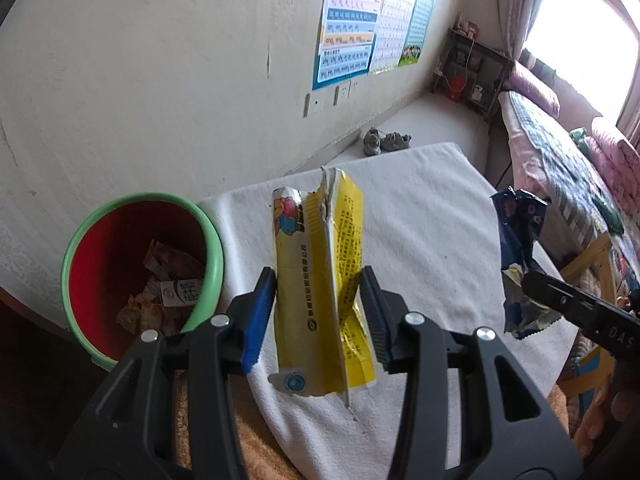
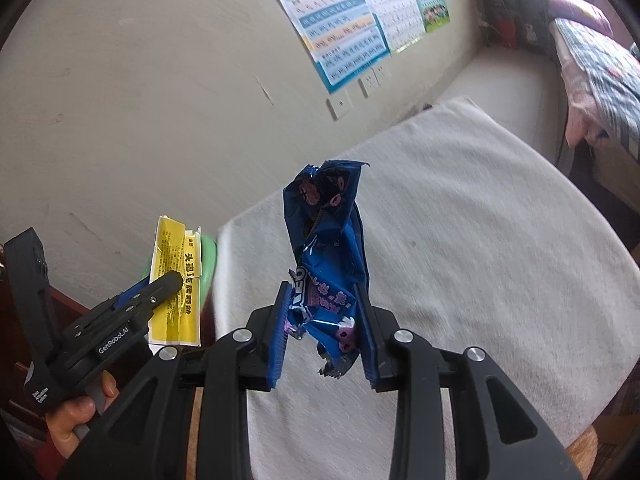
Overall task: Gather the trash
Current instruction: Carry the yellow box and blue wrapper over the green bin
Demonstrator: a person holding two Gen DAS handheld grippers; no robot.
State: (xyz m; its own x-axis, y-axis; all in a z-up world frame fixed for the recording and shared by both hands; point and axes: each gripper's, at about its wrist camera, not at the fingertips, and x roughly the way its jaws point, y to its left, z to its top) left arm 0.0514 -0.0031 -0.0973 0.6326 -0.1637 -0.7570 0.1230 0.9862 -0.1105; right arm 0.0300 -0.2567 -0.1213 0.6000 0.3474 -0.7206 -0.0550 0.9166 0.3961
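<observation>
The red bin (image 1: 140,264) with a green rim stands at the table's left edge. The left gripper (image 1: 320,312) clamps a torn yellow carton (image 1: 316,280); carry it over the rim before releasing. The right gripper (image 2: 326,336) pinches a blue snack wrapper (image 2: 326,248), apparently securely, above the white cloth (image 2: 480,240).

My left wrist camera sits just behind the left gripper (image 1: 318,312), looking steeply down over the white-covered table (image 1: 420,240) toward the wall beyond it, with the bin (image 1: 140,264) close at the table's left edge. My right wrist camera rides behind the right gripper (image 2: 324,332), angled down at the same table from its right side. Both share the table, the wall posters (image 1: 360,32) beyond it, and each other's gripper.
</observation>
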